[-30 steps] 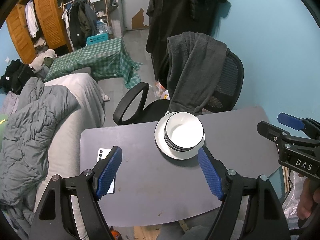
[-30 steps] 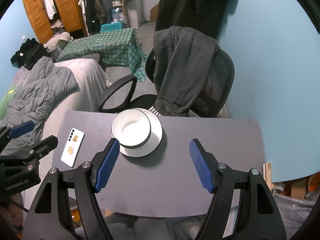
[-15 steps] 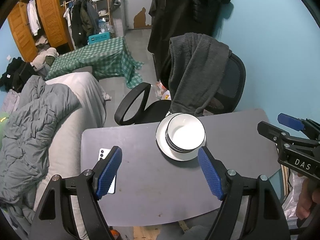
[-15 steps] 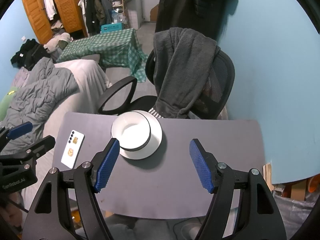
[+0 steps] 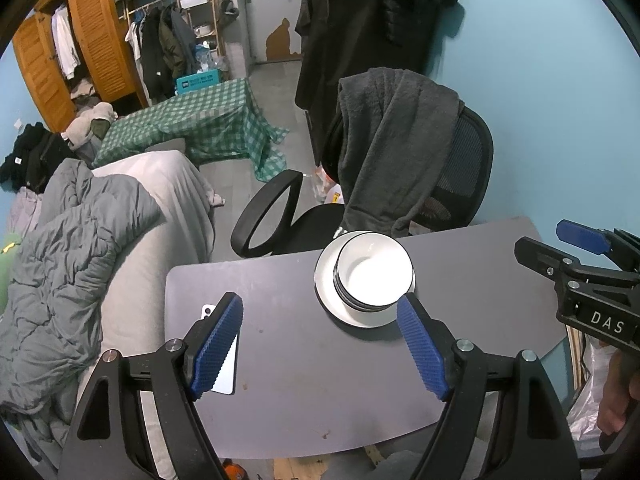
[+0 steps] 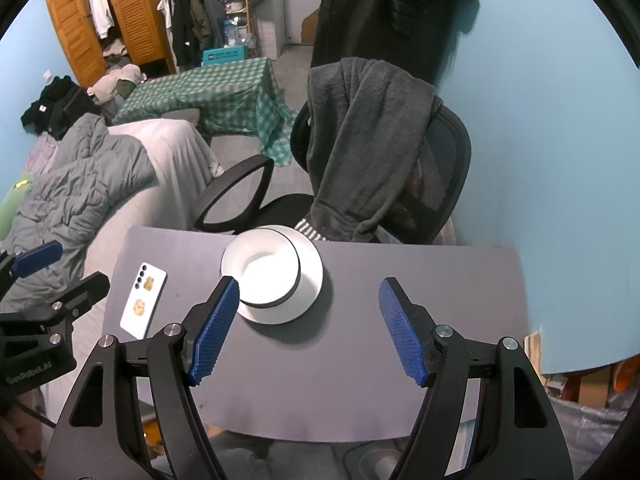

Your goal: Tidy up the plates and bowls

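Phone [image 5: 224, 364] half-hidden — (left tool [image 5: 320, 352])

Even, cool indoor light; sharp focus, heavy fisheye bending, black corners, soft shadow beside the plate [image 6: 308, 280]

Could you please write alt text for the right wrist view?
White bowls stacked on a white plate sit on a grey table, beyond the open right gripper. A white phone lies to their left.
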The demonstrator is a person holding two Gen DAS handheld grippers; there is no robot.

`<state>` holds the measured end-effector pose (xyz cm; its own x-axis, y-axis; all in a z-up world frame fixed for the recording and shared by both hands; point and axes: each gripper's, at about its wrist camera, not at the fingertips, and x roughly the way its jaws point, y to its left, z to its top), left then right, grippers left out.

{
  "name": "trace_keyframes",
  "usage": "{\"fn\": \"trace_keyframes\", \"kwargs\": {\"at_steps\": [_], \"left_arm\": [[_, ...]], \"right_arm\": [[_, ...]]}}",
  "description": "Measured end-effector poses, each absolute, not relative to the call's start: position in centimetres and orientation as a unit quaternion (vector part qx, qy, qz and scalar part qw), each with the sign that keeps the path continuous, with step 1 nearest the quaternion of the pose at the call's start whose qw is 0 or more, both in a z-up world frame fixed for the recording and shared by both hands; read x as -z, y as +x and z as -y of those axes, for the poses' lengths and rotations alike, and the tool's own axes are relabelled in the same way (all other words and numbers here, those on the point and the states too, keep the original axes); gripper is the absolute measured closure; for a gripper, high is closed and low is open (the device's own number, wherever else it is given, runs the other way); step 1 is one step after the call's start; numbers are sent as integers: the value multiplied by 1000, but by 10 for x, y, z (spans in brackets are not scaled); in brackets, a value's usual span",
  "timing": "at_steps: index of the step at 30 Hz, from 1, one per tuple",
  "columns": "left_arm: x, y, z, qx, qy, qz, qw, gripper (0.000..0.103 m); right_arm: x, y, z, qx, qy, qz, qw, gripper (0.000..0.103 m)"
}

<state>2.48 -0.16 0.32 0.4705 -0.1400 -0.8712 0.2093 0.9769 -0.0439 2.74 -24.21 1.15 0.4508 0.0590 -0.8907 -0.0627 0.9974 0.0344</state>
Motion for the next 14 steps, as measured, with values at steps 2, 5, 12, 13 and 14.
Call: {"fn": "trace_keyframes", "kwargs": {"at_steps": [2, 5, 12, 13, 14], "left_arm": [[-3, 26, 2, 102, 34, -505, 857, 22], [-1, 27, 2, 104, 32, -506, 856, 19], [0, 31, 1, 101, 31, -506, 856, 17], [0, 31, 1, 100, 33, -506, 856, 17], [-1, 32, 2, 99, 34, -507, 856, 17]], "right_arm": [[-12, 27, 242, -36, -2, -523, 852, 32], [-12, 27, 242, -36, -1, -523, 851, 32], [-13, 33, 247, -38, 1, -524, 851, 32], [-13, 34, 248, -38, 1, -524, 851, 32], [-13, 33, 246, -38, 0, -525, 851, 32]]}}
